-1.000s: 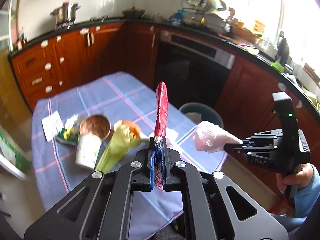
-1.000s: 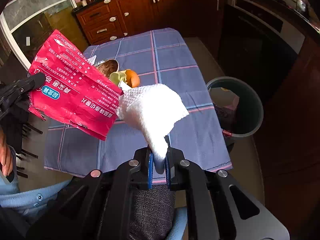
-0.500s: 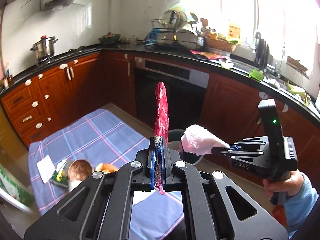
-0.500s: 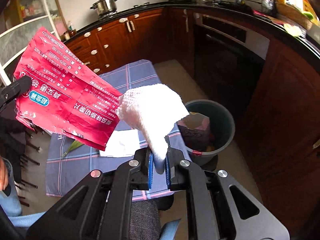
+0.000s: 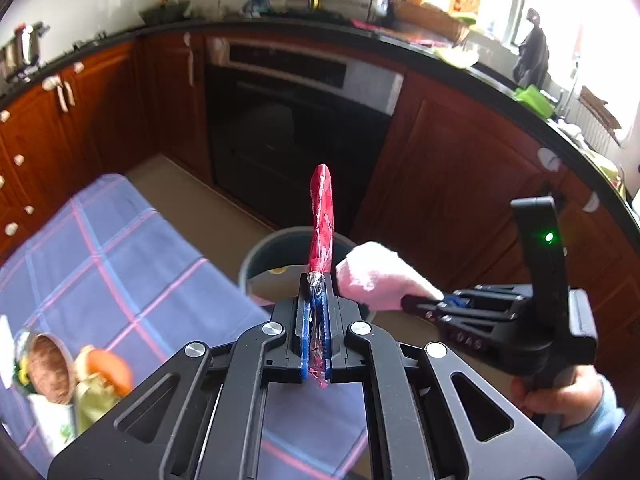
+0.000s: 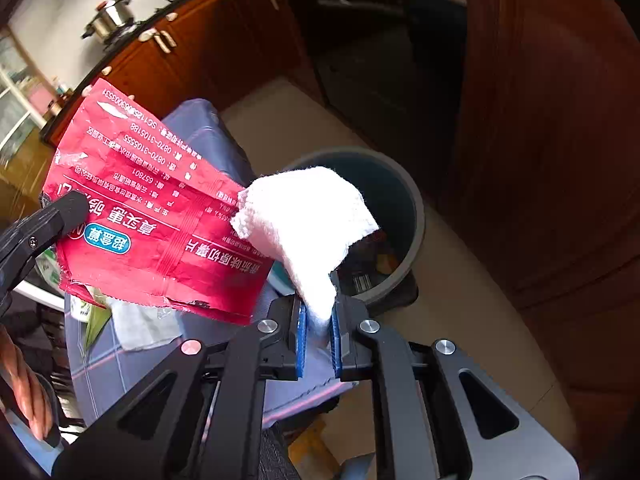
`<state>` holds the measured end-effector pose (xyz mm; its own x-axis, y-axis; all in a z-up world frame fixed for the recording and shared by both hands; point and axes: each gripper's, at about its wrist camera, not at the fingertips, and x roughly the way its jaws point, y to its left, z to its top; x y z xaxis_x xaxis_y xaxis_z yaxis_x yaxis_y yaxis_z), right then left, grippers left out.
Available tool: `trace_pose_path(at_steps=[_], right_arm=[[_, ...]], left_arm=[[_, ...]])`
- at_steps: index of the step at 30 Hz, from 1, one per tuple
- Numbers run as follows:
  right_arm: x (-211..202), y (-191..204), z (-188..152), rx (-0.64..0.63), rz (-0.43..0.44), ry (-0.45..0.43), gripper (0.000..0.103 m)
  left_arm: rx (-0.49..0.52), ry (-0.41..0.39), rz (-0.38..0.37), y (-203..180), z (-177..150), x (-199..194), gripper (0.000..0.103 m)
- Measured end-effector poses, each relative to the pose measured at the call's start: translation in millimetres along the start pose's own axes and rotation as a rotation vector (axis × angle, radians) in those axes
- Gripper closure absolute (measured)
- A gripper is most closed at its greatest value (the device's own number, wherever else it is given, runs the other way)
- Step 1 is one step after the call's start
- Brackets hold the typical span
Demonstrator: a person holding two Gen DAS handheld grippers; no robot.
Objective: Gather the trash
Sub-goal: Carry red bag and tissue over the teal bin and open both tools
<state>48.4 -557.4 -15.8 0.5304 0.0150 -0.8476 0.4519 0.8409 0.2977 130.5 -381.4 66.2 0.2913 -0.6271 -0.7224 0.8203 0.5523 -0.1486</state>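
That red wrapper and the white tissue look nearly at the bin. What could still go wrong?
1. The red wrapper is wide and light, held by one edge in the left hand-held gripper; let go off-centre, it might flutter past the bin onto the floor.
2. The tissue in the right hand-held gripper hangs near the bin's rim, so it could catch there.
3. Wrapper and tissue overlap in the right wrist view; they may snag each other.

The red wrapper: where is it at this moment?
The red wrapper is clamped in the left tool, held in the air beside the white paper towel, past the table edge and near the grey bin.
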Motion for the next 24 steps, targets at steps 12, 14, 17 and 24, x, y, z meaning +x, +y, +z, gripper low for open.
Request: trace_pose_path(at_steps=[12,14,17,24], right_arm=[[105,-52,40,0.160,0.041,0.153,0.093],[116,-56,45,0.174,0.038,0.167,0.091],[128,-60,45,0.191,0.029,0.184,0.091],[135,-68,47,0.203,-0.002,0.196,0.083]], left_arm=[[0.013,0.181,-0.039,20,7,124,0.098],[0.006,0.195,-0.044,25,11,136,0.098],[-0.007,0.214,-0.051,31,16,153,0.098],[0.047,0.244,-0.128,8,26,174,0.098]])
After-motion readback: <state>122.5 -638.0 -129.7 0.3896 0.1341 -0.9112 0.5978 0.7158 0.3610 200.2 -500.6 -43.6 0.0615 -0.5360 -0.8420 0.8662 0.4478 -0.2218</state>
